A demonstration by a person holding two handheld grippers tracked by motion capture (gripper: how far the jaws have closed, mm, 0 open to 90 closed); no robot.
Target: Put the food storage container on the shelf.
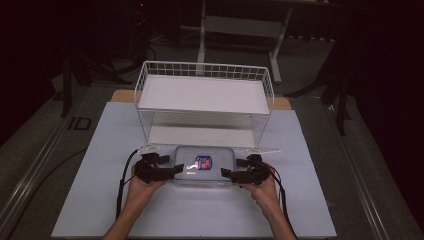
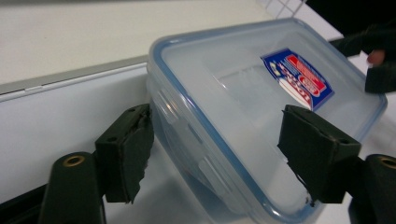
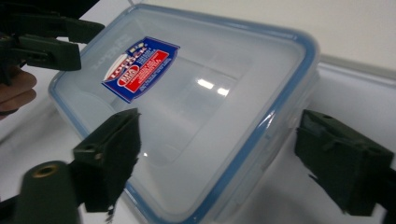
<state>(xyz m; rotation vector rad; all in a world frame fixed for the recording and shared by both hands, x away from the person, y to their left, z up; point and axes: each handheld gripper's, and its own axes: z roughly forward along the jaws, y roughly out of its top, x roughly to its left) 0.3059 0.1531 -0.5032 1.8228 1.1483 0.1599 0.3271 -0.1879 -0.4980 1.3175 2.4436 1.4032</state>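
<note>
Clear plastic with a blue seal rim marks the container [image 1: 204, 165], and every place here is given relative to it. In the high view it lies flat on the pale table mat [image 1: 100, 200], just in front of the 2-tier white wire shelf [image 1: 202, 97], whose lower tier opens directly behind it. The left gripper [image 1: 176, 170] sits at the container's left short end and the right gripper [image 1: 226, 173] at its right short end, each hand coming up from the near edge, so the box is flanked symmetrically; I judge this a 2-handed lift set up to slide it onto the shelf. In the left gripper view the jaws stand spread, 1 pad beside the container's side wall and the other over its lid [image 2: 243, 93], with gaps showing, so this gripper is released, not yet pinching. The red-and-blue label [image 2: 299, 77] lies farther along the lid, and the other gripper shows beyond the far end. In the right gripper view the jaws likewise straddle the container's [image 3: 196, 88] end, 1 pad over the lid and 1 outside the wall, parted and unclenched. The straddle lets each pair close across the rim, where the latch flaps give purchase.
</note>
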